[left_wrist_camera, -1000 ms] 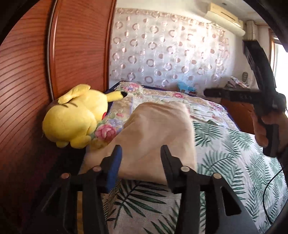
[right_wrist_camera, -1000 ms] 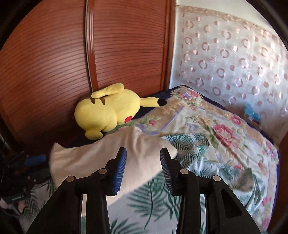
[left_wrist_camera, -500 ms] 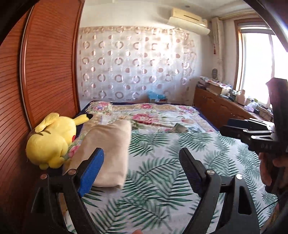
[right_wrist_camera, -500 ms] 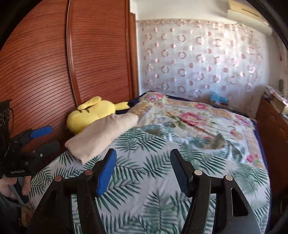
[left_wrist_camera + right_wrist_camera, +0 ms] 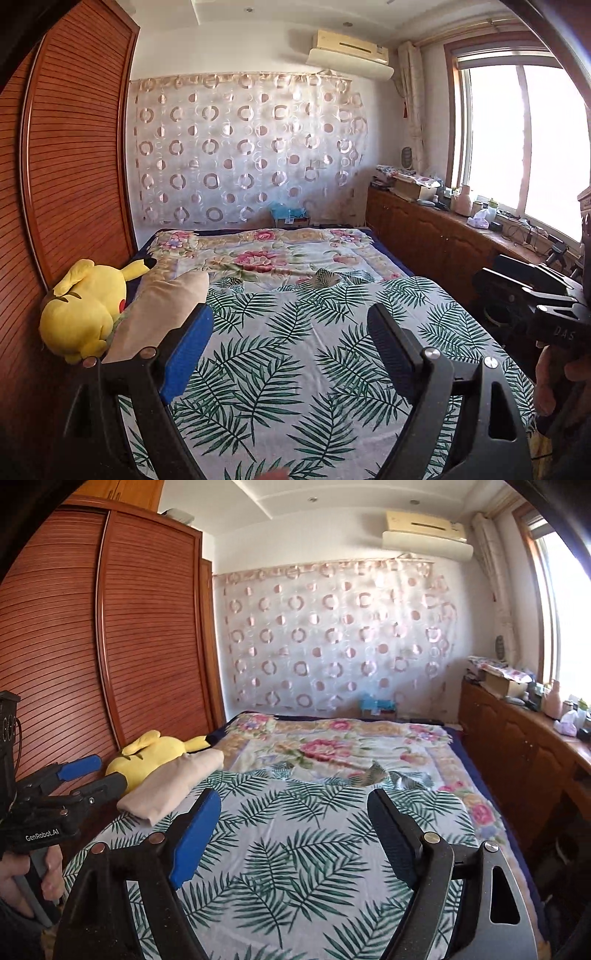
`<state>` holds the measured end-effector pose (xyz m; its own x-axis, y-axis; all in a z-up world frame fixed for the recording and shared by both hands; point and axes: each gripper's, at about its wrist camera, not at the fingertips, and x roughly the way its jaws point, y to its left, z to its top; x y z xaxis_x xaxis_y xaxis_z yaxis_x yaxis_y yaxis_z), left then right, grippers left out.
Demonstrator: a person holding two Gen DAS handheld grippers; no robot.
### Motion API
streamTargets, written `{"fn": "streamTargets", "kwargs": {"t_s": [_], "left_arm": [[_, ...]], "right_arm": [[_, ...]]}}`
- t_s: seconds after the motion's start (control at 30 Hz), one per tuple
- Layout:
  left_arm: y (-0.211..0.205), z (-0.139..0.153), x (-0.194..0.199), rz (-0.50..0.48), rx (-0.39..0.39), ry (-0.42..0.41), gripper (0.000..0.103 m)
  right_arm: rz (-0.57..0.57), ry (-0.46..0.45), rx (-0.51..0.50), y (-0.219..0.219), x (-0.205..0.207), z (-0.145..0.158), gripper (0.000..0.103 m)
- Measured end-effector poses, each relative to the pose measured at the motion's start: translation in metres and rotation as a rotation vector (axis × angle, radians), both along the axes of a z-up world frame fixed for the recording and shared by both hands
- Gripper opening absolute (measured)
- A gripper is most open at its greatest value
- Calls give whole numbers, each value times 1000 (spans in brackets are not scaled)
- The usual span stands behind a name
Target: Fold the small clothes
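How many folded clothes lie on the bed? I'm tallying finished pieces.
1: a beige folded garment at the bed's left edge, against the yellow plush toy. More could be hidden outside the views.

Beige folded garment, plain. Yellow plush toy with black-tipped ears, red cheek. Green palm-leaf print on white across the bedsheet; pink floral quilt behind. Reddish-brown slatted wardrobe. Pink circles on the white curtain.

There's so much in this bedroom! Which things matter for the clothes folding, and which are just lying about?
Part of the job:
- folded beige garment
- left hand-held gripper, open
- right hand-held gripper, open
- bed, the work surface

Just lying about:
- yellow plush toy
- clutter on the window cabinet
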<state>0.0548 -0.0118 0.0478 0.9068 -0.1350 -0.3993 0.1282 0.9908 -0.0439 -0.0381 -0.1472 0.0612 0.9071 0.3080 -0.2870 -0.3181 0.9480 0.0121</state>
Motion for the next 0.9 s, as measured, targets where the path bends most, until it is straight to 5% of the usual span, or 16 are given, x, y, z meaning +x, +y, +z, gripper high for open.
{"fn": "streamTargets", "kwargs": {"t_s": [0.9], "left_arm": [[-9,2,-8,29,14,-5,86]], "right_arm": [[-45,4,22,2,-20,-13,83]]}}
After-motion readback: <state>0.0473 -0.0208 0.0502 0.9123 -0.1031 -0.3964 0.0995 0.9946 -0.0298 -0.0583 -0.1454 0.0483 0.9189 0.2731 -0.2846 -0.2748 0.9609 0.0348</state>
